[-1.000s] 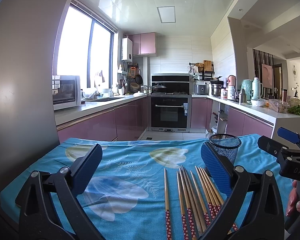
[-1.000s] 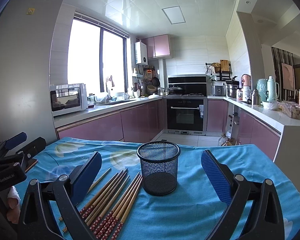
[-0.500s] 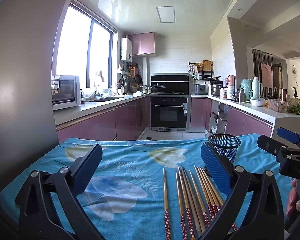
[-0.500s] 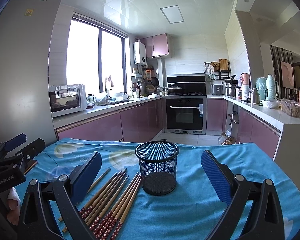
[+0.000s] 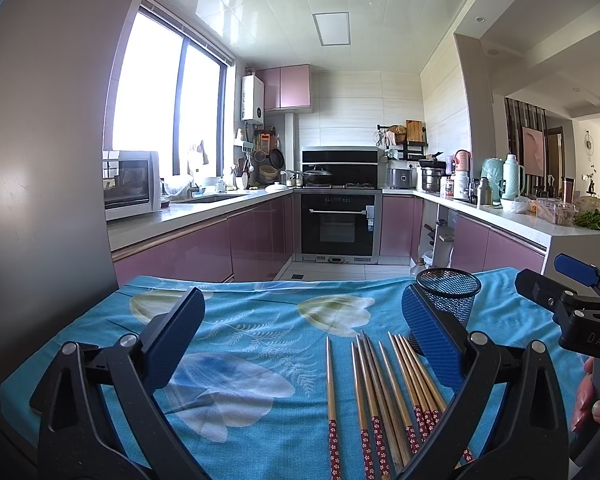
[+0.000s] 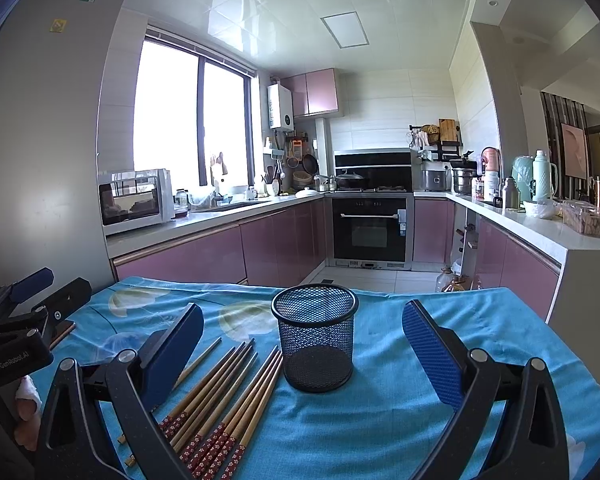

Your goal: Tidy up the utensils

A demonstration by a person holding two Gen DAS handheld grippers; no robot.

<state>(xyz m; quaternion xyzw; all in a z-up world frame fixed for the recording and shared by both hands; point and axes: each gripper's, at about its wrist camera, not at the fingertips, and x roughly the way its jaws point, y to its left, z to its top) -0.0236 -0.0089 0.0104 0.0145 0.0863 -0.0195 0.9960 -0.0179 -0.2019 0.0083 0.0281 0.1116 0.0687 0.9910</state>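
— Right wrist view first: our right gripper [image 6: 302, 350] hangs with its jaws spread wide and nothing between them, and the black mesh holder [image 6: 315, 338] stands upright dead ahead at twelve o'clock, empty as far as we can see through the mesh.

— And the chopsticks [image 6: 224, 396]?

— They lie flat on the blue floral tablecloth [image 6: 380, 432] at about eight o'clock from the holder, fanned side by side, patterned red ends toward us, the nearest ones just beside its base. We judge they are laid out so for picking up by those ends.

— On the left wrist view our left gripper [image 5: 300, 338] is likewise agape and holds nothing. The chopsticks [image 5: 384, 384] sit at five o'clock in that frame, partly behind its right finger [image 5: 430, 344], with the mesh holder [image 5: 448, 294] beyond at two o'clock.

— Anything in the way?

— Little. The cloth is bare on the left half. Each gripper shows at the edge of the other's view, so we think the arms could crowd one another over the bundle. The kitchen counters and oven [image 5: 337, 222] stand well apart, behind.
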